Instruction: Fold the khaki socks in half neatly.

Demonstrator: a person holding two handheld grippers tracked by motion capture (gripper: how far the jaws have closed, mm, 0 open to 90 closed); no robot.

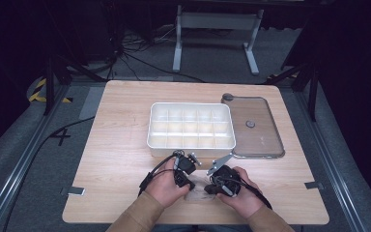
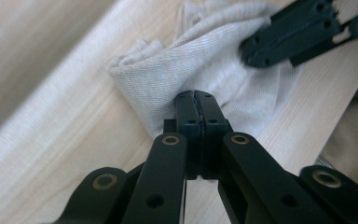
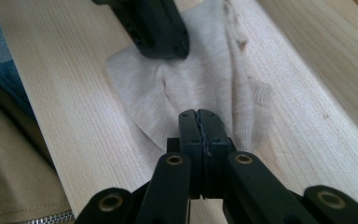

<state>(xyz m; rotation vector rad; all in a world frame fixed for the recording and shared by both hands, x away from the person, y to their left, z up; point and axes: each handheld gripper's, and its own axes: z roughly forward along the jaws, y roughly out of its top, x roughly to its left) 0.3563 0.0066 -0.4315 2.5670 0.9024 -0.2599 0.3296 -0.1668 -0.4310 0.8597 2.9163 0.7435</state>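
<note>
A small pale grey knitted cloth [image 1: 199, 193] lies on the wooden table near its front edge, between my two hands. In the left gripper view my left gripper [image 2: 196, 95] is shut, and a raised fold of the cloth [image 2: 205, 60] is pinched at its tips. The right gripper's black jaws [image 2: 284, 39] rest on the cloth's far side there. In the right gripper view my right gripper [image 3: 198, 114] is shut on the near edge of the cloth [image 3: 200, 79], with the left gripper [image 3: 156, 28] opposite. From above, the left gripper [image 1: 187, 183] and right gripper [image 1: 211, 188] face each other.
A white box with several compartments [image 1: 149, 133] stands at the table's middle. Its clear lid [image 1: 263, 137] lies flat to the right. Tan sleeves come in over the table's front edge [image 1: 125, 220].
</note>
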